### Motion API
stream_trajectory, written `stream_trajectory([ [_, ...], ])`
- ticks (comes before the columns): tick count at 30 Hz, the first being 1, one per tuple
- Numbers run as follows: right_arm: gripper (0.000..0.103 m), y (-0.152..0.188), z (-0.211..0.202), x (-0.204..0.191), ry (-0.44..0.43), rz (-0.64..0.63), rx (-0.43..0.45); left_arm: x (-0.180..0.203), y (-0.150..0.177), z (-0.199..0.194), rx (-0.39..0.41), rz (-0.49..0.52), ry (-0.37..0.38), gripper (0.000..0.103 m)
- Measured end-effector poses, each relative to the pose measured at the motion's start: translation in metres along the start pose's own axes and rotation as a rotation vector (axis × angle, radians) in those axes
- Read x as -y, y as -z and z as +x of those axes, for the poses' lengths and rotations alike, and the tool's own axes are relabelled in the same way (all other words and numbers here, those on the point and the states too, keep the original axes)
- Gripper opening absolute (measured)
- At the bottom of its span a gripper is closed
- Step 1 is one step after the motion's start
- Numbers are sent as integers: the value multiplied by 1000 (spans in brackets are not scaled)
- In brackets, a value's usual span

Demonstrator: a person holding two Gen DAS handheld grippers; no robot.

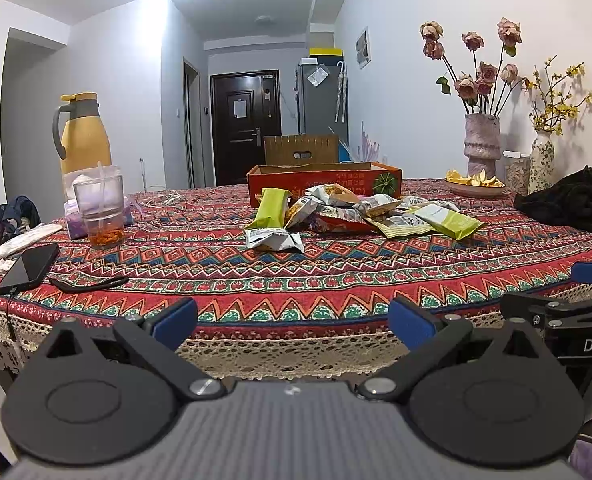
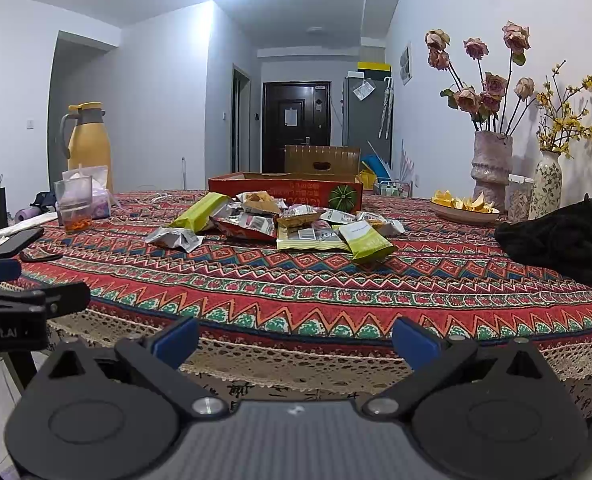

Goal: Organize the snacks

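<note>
Snack packets [image 1: 336, 212] lie heaped just before the orange box [image 1: 324, 182] on the tabletop [image 1: 336, 280], print unreadable. Left claw [image 1: 292, 322] and right claw [image 2: 296, 340] hang spread and empty, lettered "Robot.AI" and "DAS".

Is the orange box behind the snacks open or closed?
Open: the orange box has no lid, and its far inner wall shows above the front rim. Whether anything is inside, cannot tell.

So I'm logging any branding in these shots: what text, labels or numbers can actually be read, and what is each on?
"DAS": white letters on the right gripper body, cut off at the left wrist view's edge.
"Robot.AI": white letters on the left gripper body, cut off at the right wrist view's edge.
Red cardboard box: gold print, seemingly upside down, unreadable.
Snack packets: labels and barcodes too small to read.
Papers on the door and fridge: blurred.
</note>
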State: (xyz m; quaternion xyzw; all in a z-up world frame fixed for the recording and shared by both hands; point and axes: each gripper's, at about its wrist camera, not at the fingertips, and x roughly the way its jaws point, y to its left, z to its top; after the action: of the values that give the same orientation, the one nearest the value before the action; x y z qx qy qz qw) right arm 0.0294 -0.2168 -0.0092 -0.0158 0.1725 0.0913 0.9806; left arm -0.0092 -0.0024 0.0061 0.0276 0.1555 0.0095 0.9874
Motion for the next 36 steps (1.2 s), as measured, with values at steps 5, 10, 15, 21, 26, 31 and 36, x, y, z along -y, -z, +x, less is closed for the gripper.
stream_trajectory([
  [5, 103, -1, -1, 1, 0, 3, 7, 1, 0, -1, 2, 0, -2, 103],
  [10, 103, 0, -1, 1, -1, 5, 4, 0, 0, 0, 0, 0, -3, 103],
  [15, 103, 0, -1, 1, -2, 6, 3, 0, -1, 0, 1, -1, -2, 103],
  [21, 103, 0, 0, 1, -2, 6, 3, 0, 0, 0, 0, -2, -1, 103],
  [26, 103, 0, 0, 1, -6, 12, 2, 0, -1, 0, -1, -1, -1, 103],
  [31, 103, 0, 1, 2, -7, 13, 2, 0, -1, 2, -3, 0, -3, 103],
  [36, 103, -7, 4, 3, 0, 4, 17, -2, -8, 10, -11, -7, -15, 103],
])
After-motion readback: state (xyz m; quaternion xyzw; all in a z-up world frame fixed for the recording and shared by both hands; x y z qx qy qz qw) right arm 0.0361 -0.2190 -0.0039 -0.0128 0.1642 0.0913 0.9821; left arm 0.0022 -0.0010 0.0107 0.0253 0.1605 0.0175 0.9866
